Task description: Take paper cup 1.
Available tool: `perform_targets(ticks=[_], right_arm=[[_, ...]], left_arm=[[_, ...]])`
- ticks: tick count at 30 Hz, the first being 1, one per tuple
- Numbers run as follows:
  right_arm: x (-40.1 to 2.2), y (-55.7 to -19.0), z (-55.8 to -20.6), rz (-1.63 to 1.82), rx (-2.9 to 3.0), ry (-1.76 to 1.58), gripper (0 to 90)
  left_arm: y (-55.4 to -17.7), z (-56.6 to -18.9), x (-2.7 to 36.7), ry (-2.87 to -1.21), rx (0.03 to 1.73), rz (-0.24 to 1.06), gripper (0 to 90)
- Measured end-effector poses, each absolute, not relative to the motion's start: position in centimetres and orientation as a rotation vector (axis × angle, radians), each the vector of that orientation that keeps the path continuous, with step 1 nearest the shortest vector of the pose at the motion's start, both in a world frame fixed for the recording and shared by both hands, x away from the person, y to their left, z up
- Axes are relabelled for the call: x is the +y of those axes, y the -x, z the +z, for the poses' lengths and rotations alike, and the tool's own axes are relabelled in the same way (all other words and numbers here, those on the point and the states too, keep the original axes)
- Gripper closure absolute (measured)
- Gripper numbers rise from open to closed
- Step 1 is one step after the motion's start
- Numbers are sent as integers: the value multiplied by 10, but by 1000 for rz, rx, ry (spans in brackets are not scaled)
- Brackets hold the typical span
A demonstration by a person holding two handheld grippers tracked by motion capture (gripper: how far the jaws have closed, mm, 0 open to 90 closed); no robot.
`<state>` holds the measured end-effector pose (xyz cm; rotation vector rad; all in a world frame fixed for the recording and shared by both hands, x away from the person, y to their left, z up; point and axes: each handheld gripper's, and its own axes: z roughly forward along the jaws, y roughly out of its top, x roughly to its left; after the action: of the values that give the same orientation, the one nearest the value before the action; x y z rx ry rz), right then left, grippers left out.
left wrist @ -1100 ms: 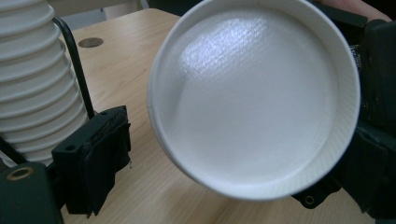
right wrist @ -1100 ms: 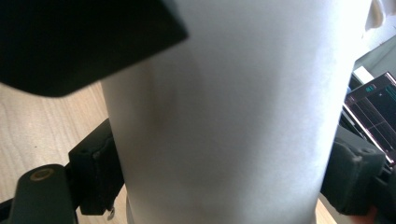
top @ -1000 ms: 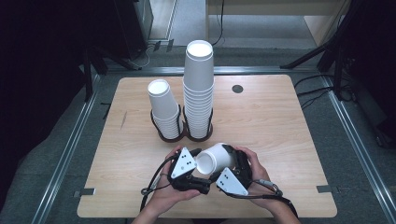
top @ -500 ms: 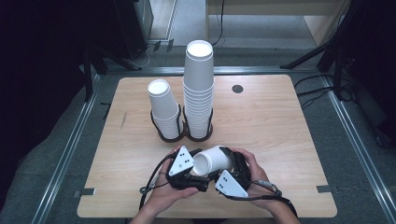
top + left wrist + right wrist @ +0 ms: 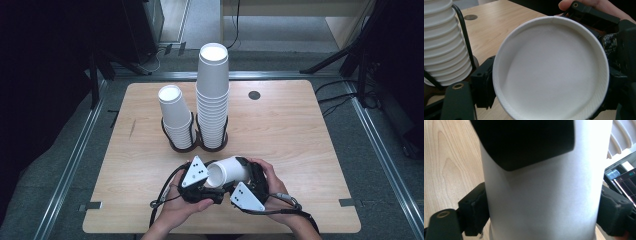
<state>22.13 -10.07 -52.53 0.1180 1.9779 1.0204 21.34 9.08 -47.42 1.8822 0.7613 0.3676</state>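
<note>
Table: light wooden table [image 5: 300,150] carried everything; both hands worked near its front edge.
Stacks: tall stack of white paper cups [image 5: 212,95] and shorter stack [image 5: 175,115] stood side by side in black wire holders, behind the hands.
Cup: single white paper cup [image 5: 229,171] lay on its side between the grippers, above the table, mouth toward the left one.
Right gripper [image 5: 541,220]: jaws had just been opening; pads sat at the cup's wall, one each side. Risk: grip loosens, cup drops.
Left gripper [image 5: 544,100]: jaws had just been closing around the cup's rim, pads apparently touching. Risk: thin rim buckles if squeezed harder.
</note>
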Motion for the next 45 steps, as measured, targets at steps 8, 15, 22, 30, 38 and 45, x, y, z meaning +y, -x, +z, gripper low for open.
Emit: perform_targets(ticks=[8, 15, 22, 30, 38, 45], right_arm=[[-101, -222, -523, 1057, 1985, -178, 59], [-106, -218, -515, 1071, 1985, -219, 4], [-118, -209, -507, 1094, 1983, -279, 0], [-140, -200, -509, 1138, 1985, -440, 12], [-154, -198, -505, 1338, 1925, -845, 31], [-156, -199, -493, 1503, 1830, -1097, 31]], left_arm=[[-217, -476, 98, -1841, 775, 345, 229], [-218, -475, 107, -1796, 781, 353, 233], [-219, -477, 110, -1759, 796, 368, 229], [-216, -480, 104, -1779, 795, 410, 229], [-215, -484, 104, -1745, 795, 463, 230], [-217, -487, 109, -1711, 817, 510, 228]])
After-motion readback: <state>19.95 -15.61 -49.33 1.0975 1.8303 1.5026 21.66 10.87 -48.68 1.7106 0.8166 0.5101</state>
